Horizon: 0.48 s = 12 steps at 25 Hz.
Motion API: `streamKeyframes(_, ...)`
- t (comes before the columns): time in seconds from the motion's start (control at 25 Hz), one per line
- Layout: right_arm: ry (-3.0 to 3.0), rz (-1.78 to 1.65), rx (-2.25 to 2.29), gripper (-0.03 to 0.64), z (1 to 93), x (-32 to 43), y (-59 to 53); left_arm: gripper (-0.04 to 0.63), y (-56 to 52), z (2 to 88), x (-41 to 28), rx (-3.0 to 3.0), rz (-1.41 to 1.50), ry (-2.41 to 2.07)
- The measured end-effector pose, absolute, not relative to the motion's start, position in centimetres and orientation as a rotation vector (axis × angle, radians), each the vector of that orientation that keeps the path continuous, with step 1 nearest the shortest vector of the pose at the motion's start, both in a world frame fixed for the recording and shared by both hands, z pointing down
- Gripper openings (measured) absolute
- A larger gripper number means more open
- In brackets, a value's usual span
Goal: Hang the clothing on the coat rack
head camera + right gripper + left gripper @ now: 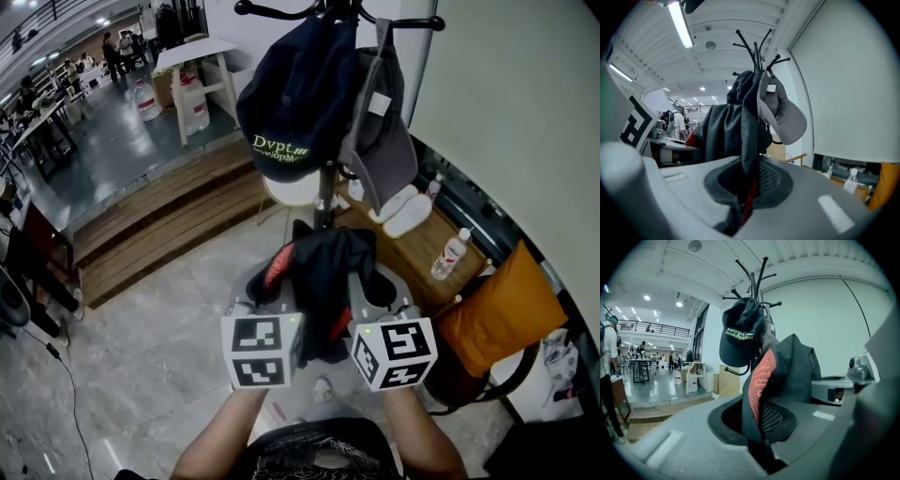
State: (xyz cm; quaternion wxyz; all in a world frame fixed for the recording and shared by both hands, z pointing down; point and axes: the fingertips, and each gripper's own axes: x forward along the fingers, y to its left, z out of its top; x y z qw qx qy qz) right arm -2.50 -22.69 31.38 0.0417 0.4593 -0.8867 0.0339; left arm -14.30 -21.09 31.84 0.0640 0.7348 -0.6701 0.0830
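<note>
A black garment with red mesh lining point(319, 272) is bunched up between both grippers, just below the coat rack point(325, 187). My left gripper point(272, 305) is shut on its left part point(764, 390), and my right gripper point(366, 300) is shut on its right part point(740, 140). On the rack's black hooks point(754, 277) hang a navy cap with green lettering point(291, 103) and a grey cap point(380, 131). The rack's upper hooks point(757, 47) rise bare above the caps.
An orange cushion point(492, 305) lies on a dark chair at the right. A low wooden bench point(422, 244) by the wall carries white slippers point(403, 211) and a water bottle point(450, 253). Wooden steps point(159, 230) lie at the left. People stand far off.
</note>
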Motion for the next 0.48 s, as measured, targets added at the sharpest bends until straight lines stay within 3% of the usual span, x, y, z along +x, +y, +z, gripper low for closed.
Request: streamKeyframes(0.48, -2.725, 0.070, 1.389, 0.025, 31.2, -2.4, -26.3, 0.028, -24.7, 31.5, -14.4, 2.194, 0.243, -2.059)
